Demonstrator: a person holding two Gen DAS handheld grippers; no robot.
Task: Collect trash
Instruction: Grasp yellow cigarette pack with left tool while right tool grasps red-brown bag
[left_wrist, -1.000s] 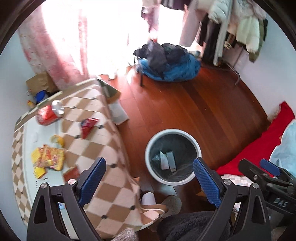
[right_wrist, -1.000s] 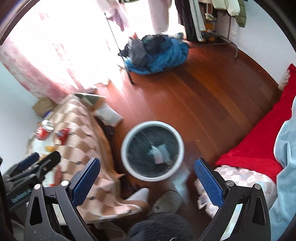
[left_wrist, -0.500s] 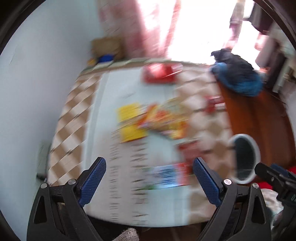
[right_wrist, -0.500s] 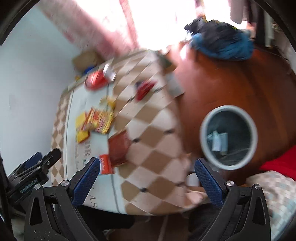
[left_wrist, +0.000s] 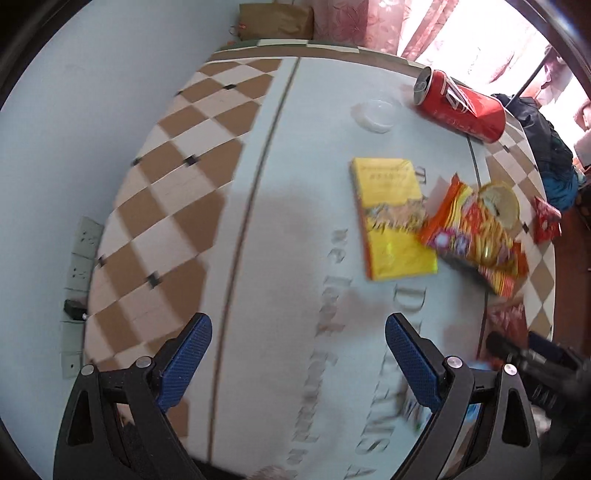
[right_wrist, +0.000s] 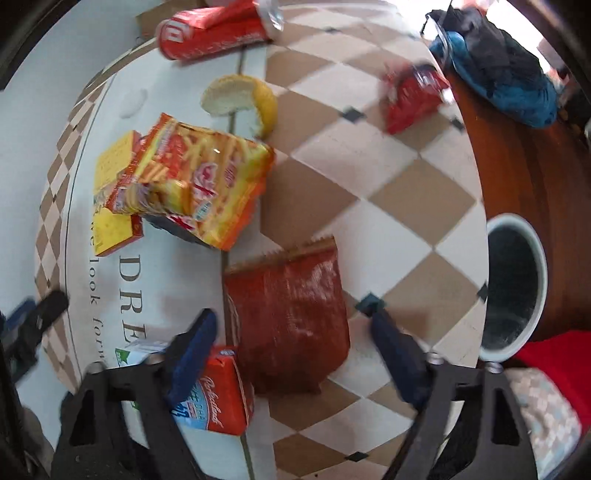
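Observation:
Trash lies on a checkered tablecloth (right_wrist: 369, 199). My right gripper (right_wrist: 291, 332) is open and empty, just above a dark red pouch (right_wrist: 291, 314), with an orange-and-blue carton (right_wrist: 218, 395) by its left finger. Farther off lie an orange snack bag (right_wrist: 199, 184), a yellow box (right_wrist: 110, 229), a lemon peel (right_wrist: 240, 99), a red can (right_wrist: 218, 29) and a small red wrapper (right_wrist: 410, 96). My left gripper (left_wrist: 297, 354) is open and empty over bare cloth; the yellow box (left_wrist: 391, 218), snack bag (left_wrist: 476, 229) and can (left_wrist: 461, 107) lie ahead to its right.
A white-rimmed bin (right_wrist: 513, 284) stands on the wooden floor right of the table. A clear plastic lid (left_wrist: 376, 114) lies by the can. A blue and black clothes heap (right_wrist: 498, 74) sits on the floor beyond. A wall with sockets (left_wrist: 77, 258) is left of the table.
Both grippers swung from over the bin to over the table. The right one has dropped close to the dark red pouch; the left one moved toward the table's wall side.

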